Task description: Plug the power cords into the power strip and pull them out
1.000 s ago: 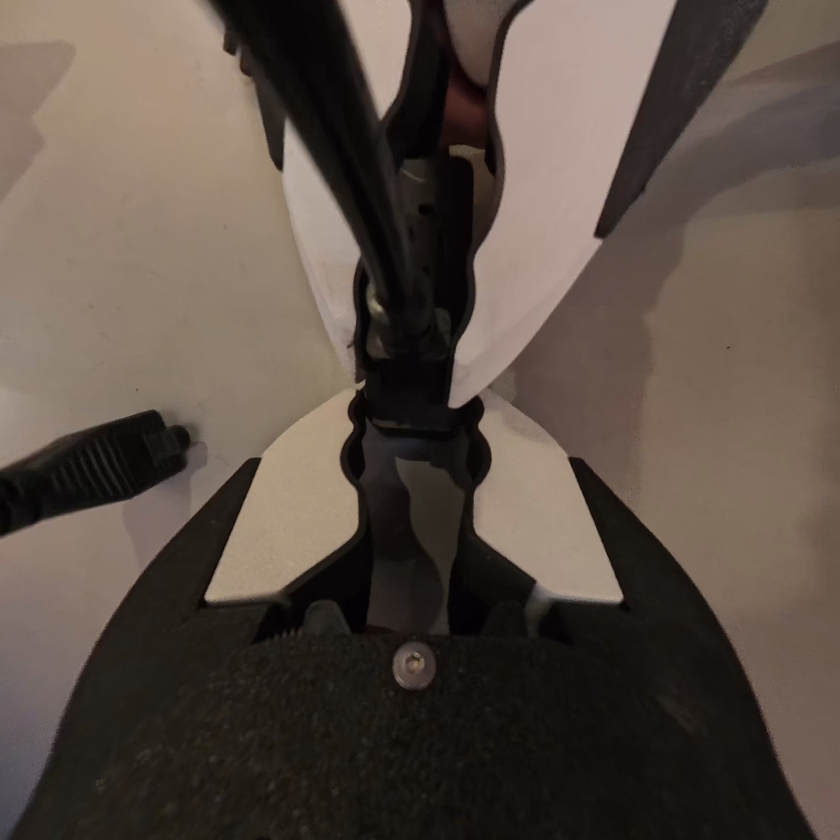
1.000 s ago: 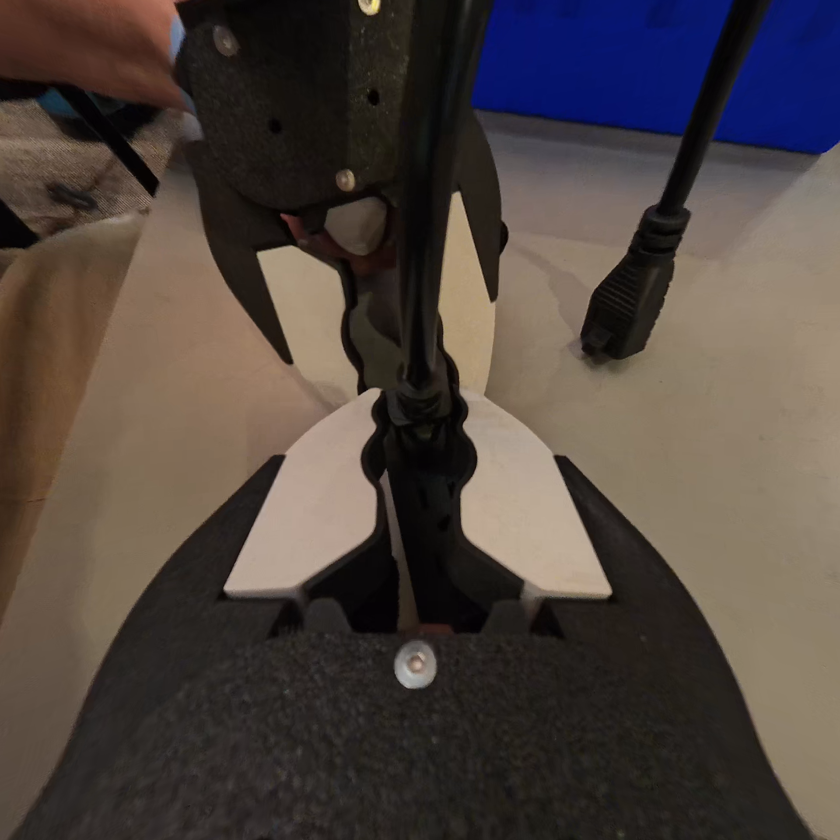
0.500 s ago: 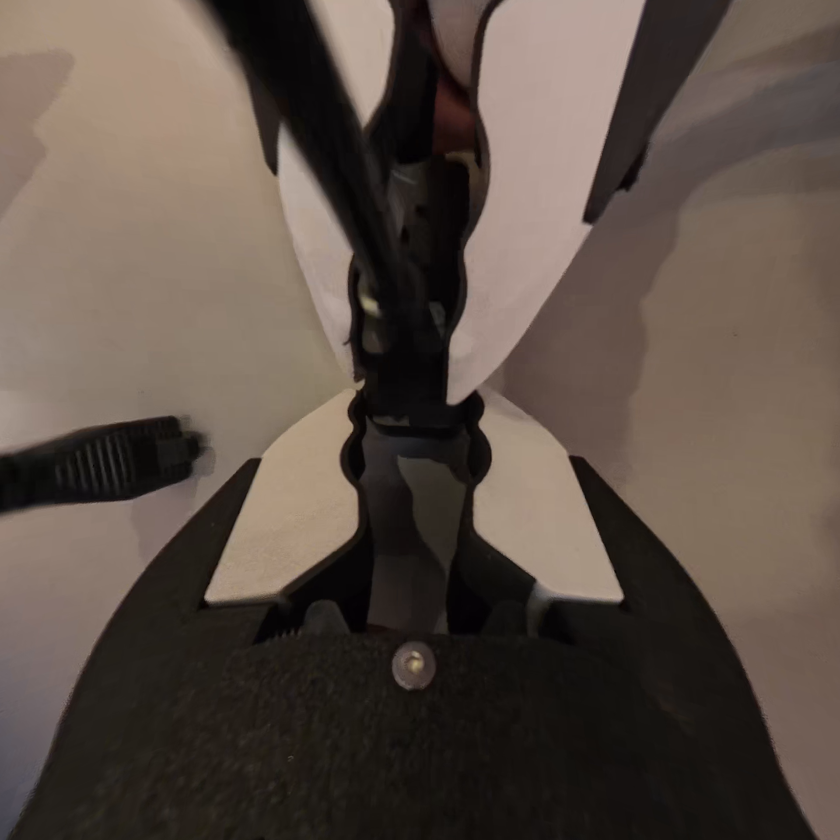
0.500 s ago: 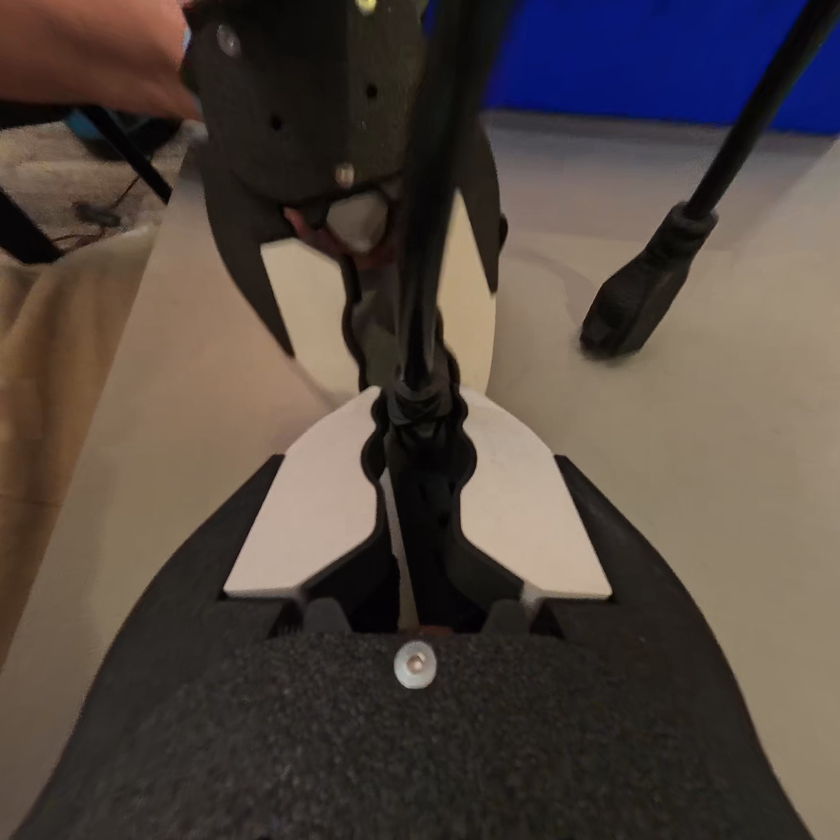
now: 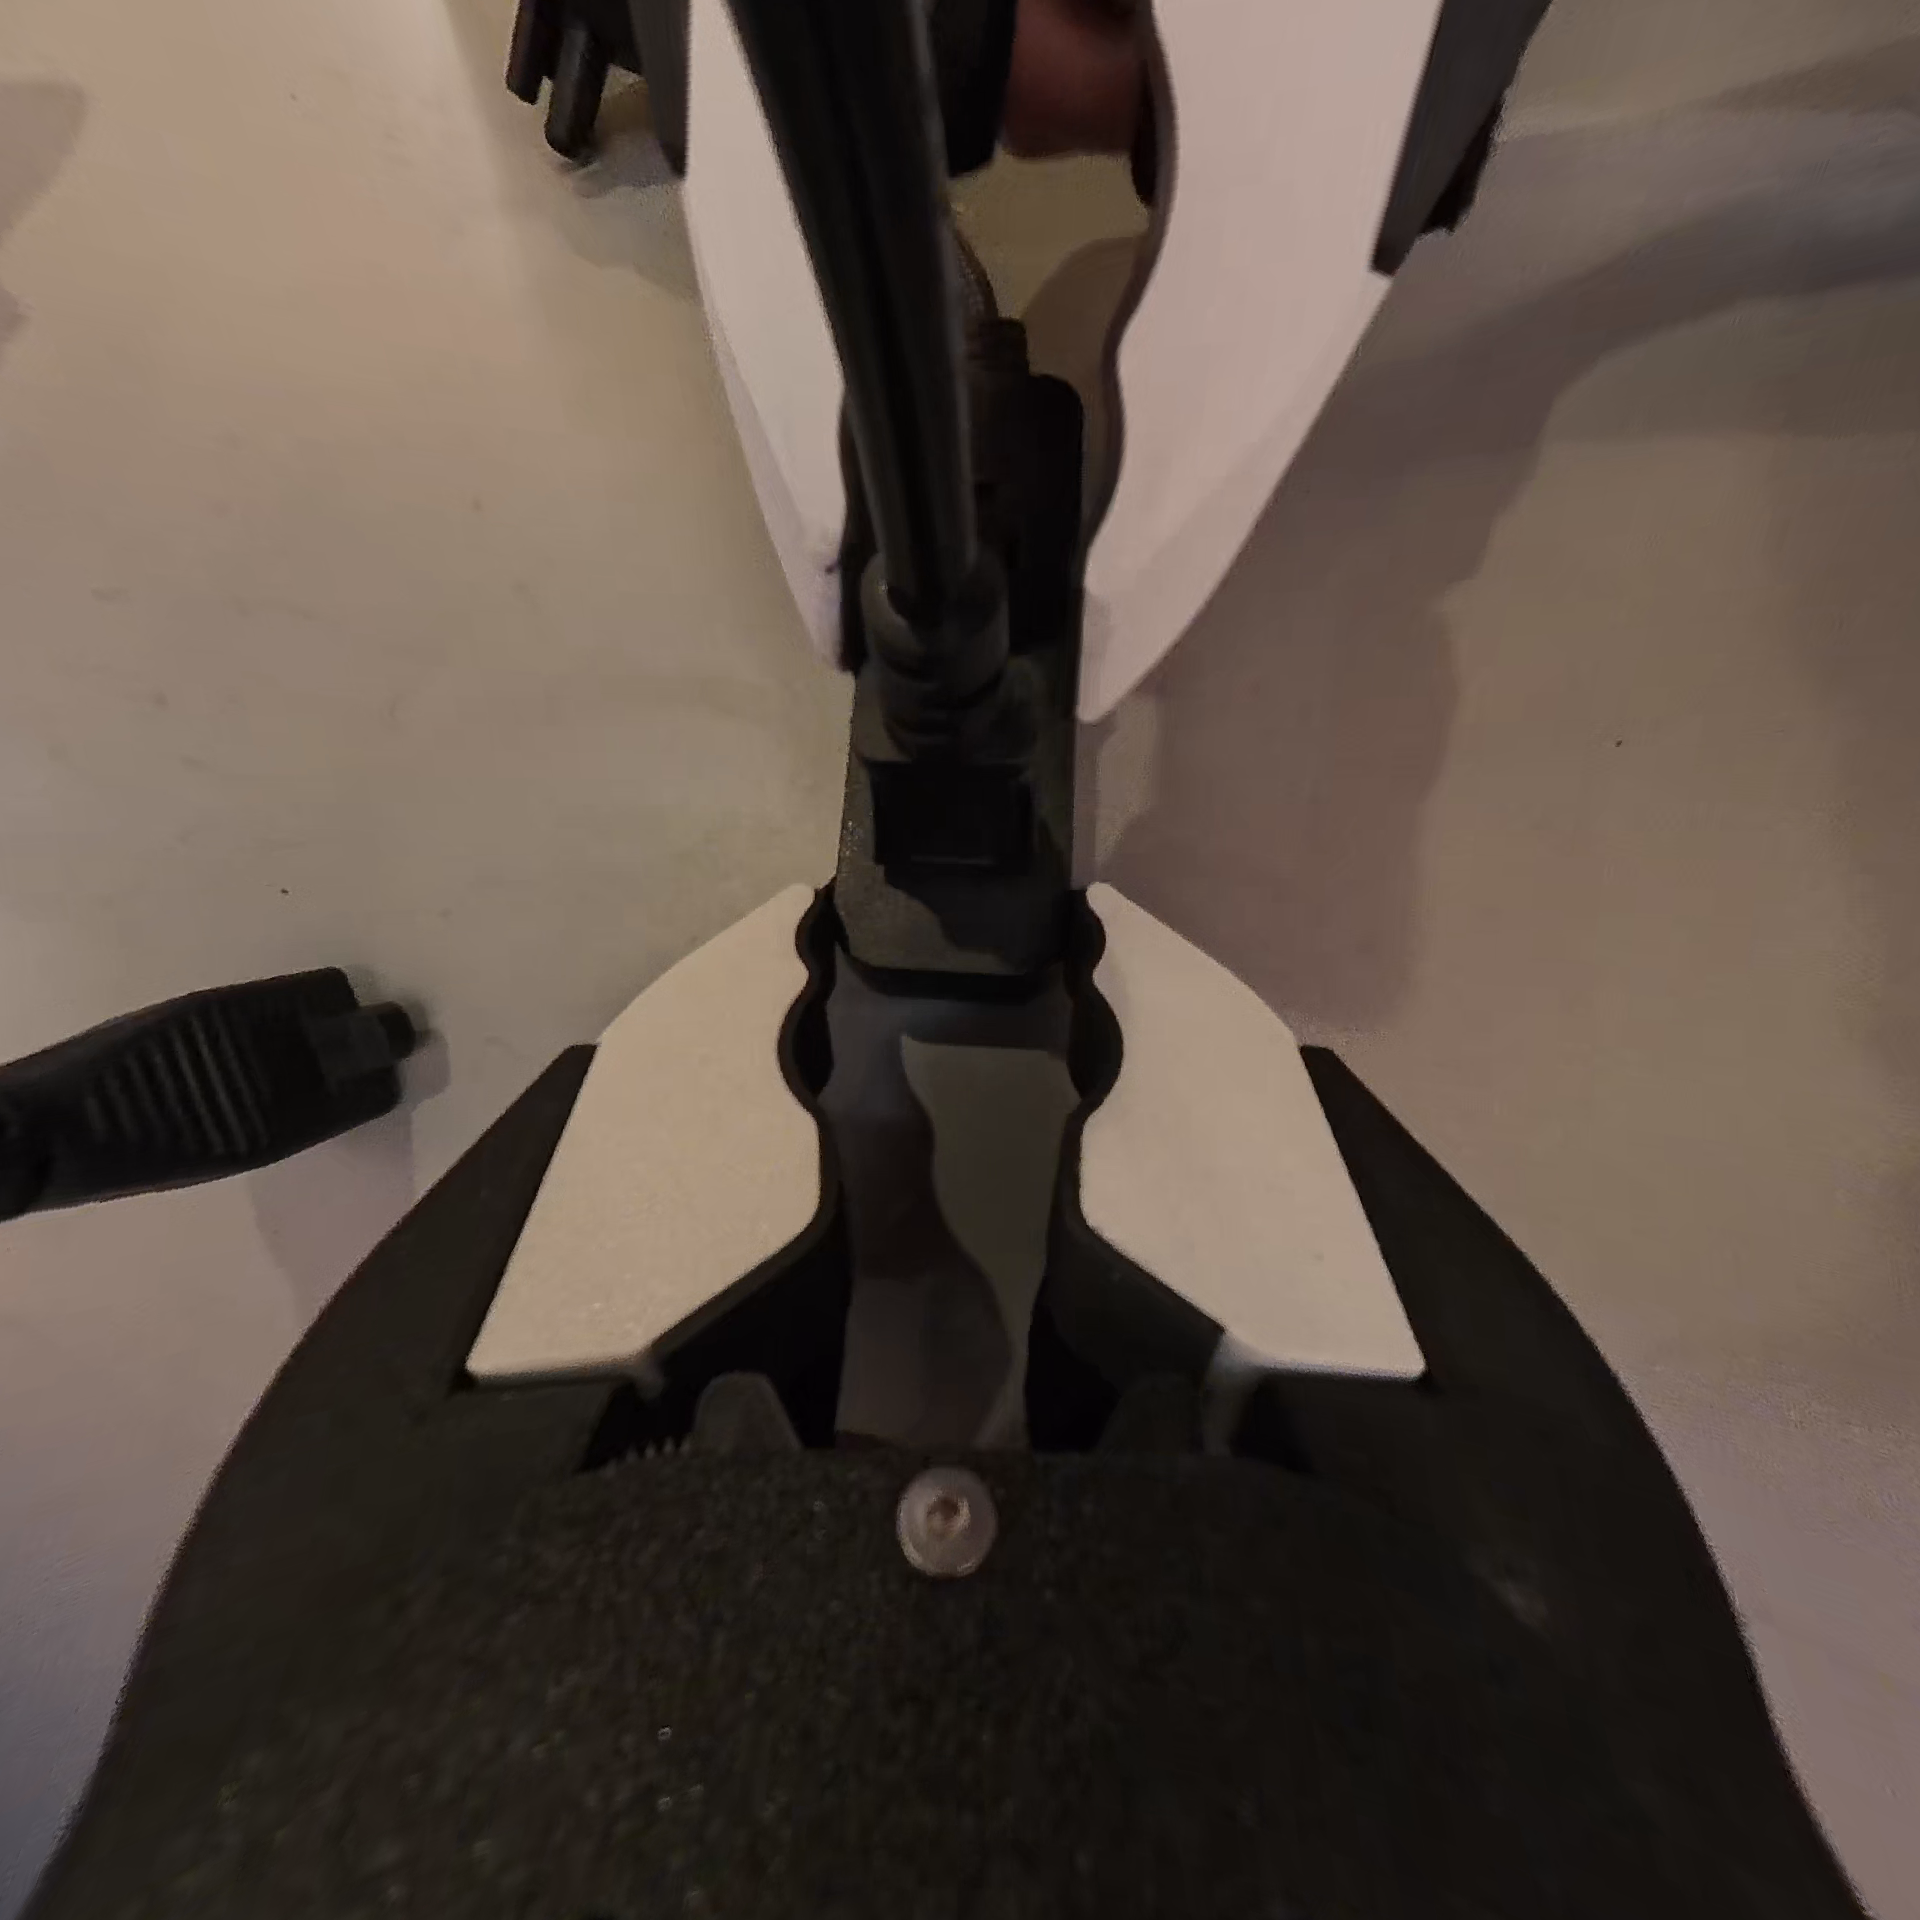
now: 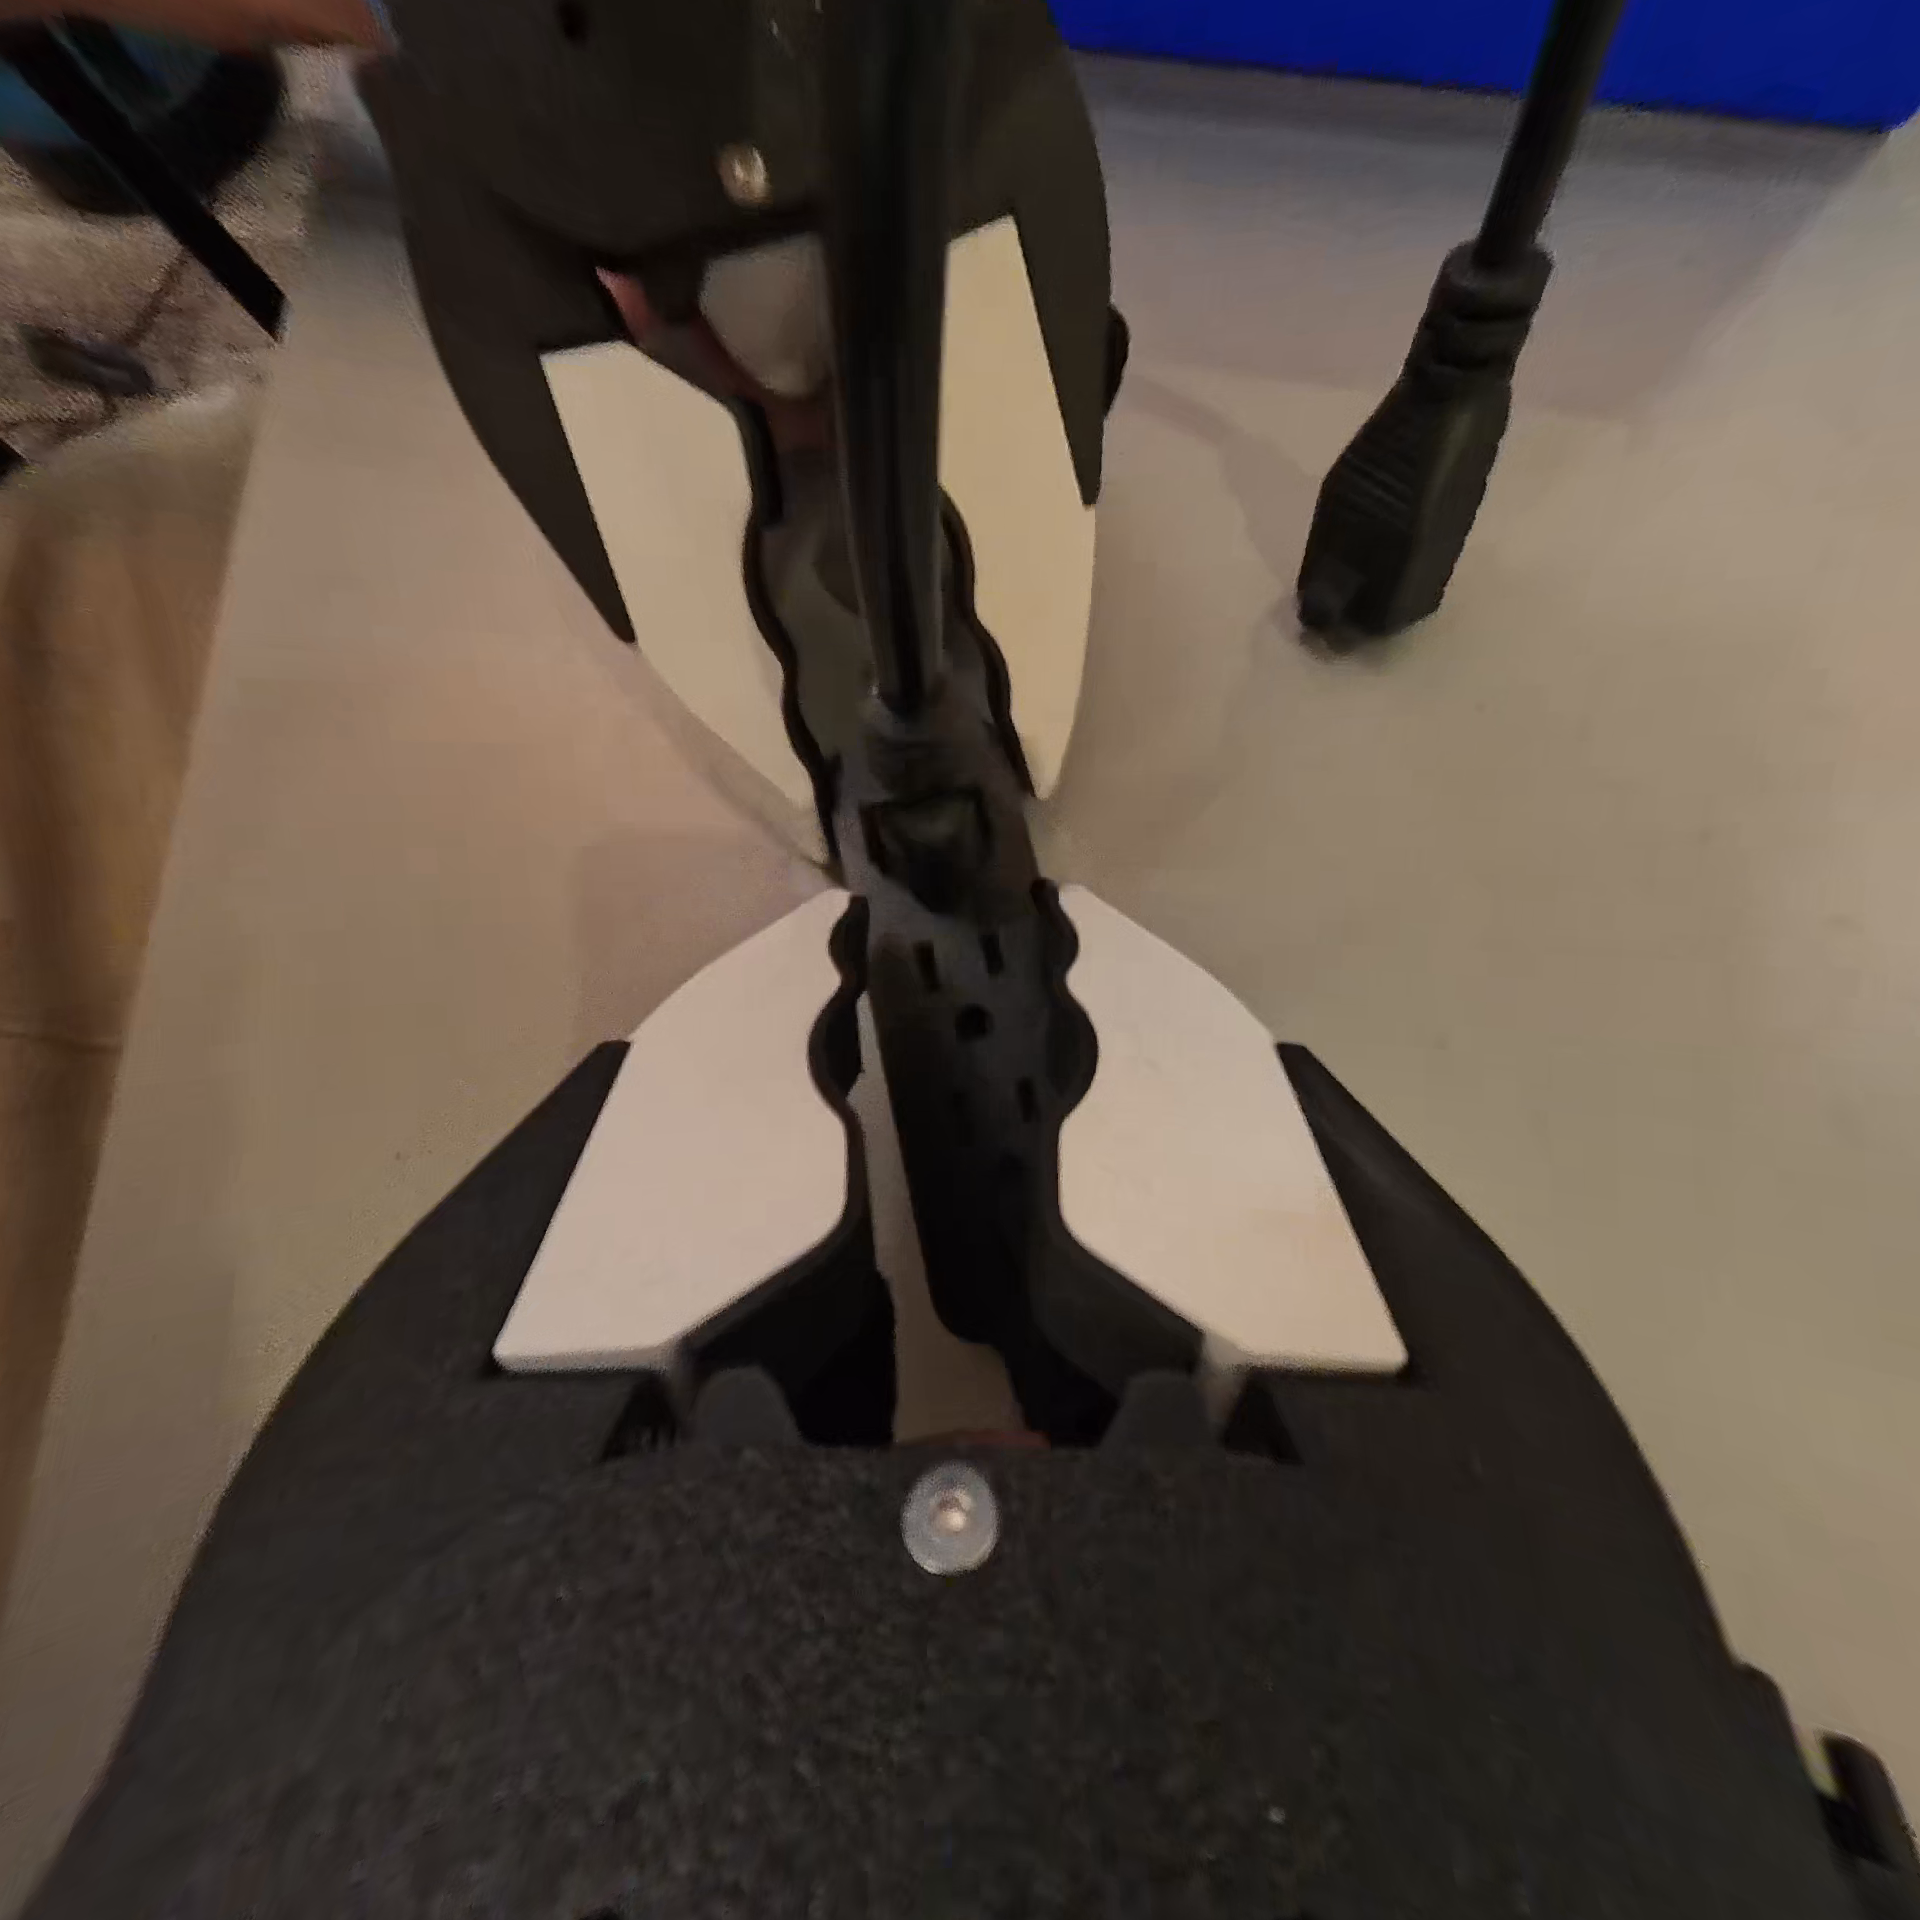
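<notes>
My left gripper is shut on a black plug low on its body. The plug's cord rises straight up. My right gripper faces it and is shut on the black power strip, whose outlet slots show between its fingers. The plug stands on the strip's face just past my right fingertips, and its prongs are hidden. The left gripper also shows in the right wrist view, and the right gripper in the left wrist view.
A second black plug lies loose on the beige table; it also shows in the right wrist view. A blue object stands at the back. Tan cloth lies at the left edge. The tips of both grippers are at nearly the same place.
The two grippers have drawn a little apart. More of the strip and its slots shows between my right fingers. The plug's square top has come clearly into view.
</notes>
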`<act>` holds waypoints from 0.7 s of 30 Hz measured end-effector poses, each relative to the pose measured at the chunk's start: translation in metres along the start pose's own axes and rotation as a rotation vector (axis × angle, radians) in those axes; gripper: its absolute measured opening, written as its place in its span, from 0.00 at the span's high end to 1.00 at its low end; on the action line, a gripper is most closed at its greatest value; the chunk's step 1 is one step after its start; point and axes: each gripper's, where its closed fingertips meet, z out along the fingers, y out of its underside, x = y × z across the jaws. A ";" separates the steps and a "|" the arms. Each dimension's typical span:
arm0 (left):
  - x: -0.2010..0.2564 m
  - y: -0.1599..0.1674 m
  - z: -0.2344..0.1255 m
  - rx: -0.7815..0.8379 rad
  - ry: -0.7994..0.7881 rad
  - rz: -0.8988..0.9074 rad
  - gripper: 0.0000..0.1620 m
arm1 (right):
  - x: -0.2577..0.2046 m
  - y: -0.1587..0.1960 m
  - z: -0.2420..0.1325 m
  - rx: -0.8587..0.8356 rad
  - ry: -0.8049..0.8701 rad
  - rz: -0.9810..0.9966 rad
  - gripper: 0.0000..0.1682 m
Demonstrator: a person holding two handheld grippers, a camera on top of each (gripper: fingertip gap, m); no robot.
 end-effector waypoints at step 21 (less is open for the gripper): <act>-0.008 -0.003 0.003 -0.003 -0.089 0.045 0.74 | 0.001 -0.002 0.015 0.036 0.032 -0.031 0.87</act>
